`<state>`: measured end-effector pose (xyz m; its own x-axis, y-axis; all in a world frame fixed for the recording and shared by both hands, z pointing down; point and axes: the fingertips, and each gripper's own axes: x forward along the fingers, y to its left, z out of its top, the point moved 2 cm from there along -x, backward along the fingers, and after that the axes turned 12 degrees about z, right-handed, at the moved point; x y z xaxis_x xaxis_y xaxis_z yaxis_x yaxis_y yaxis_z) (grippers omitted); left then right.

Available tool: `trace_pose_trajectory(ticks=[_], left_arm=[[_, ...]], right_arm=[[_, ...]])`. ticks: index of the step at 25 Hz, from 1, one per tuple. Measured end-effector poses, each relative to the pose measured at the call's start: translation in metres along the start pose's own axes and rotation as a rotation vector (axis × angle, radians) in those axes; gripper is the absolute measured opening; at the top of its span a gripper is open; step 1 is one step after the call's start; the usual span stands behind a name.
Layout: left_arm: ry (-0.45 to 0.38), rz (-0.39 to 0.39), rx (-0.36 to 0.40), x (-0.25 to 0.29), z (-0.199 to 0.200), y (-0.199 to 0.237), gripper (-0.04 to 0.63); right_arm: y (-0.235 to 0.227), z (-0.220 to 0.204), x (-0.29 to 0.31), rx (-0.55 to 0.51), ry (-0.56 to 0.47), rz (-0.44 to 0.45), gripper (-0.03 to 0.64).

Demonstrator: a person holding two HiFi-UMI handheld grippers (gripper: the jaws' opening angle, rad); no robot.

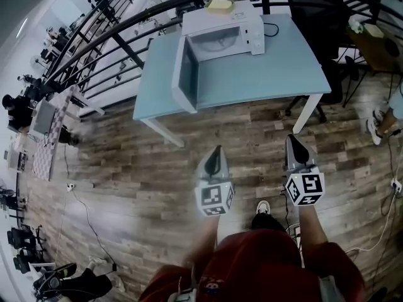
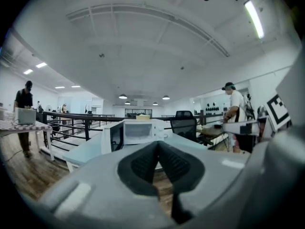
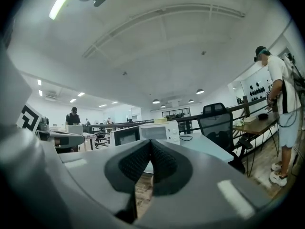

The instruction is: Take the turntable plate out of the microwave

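A white microwave (image 1: 223,31) stands at the back of a light blue table (image 1: 277,74), its door (image 1: 186,75) swung wide open to the left. The cavity shows pale; I cannot make out the turntable plate inside. My left gripper (image 1: 216,150) and right gripper (image 1: 294,140) hover side by side over the wooden floor, well short of the table. Both are shut with nothing between the pads. In the left gripper view the microwave (image 2: 136,132) sits straight ahead beyond the left gripper's (image 2: 157,144) tips. In the right gripper view the microwave (image 3: 155,130) lies ahead, beyond the right gripper's (image 3: 150,142) tips.
A black office chair (image 1: 318,11) stands behind the table's right end. A black railing (image 1: 119,36) runs along the left and back. A yellow pad (image 1: 219,5) lies on the microwave. A person (image 3: 281,94) stands by a wooden desk at the right. Cables trail on the floor.
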<state>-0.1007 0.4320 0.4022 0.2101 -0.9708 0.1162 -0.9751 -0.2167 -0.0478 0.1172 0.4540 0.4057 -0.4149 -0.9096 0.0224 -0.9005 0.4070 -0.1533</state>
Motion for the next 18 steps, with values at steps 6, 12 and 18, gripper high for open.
trace_pose_trajectory(ticks=[6, 12, 18], left_arm=[[0.012, 0.002, 0.009, 0.051, 0.005, -0.031, 0.0], [0.005, 0.008, 0.028, 0.084, 0.012, -0.045, 0.0], [0.006, 0.025, 0.021, 0.101, 0.009, -0.036, 0.0]], right_arm=[[-0.054, 0.006, 0.023, 0.011, -0.001, 0.004, -0.002], [-0.086, 0.009, 0.044, 0.017, 0.001, 0.025, -0.002], [-0.091, 0.009, 0.065, 0.009, 0.005, 0.041, -0.002]])
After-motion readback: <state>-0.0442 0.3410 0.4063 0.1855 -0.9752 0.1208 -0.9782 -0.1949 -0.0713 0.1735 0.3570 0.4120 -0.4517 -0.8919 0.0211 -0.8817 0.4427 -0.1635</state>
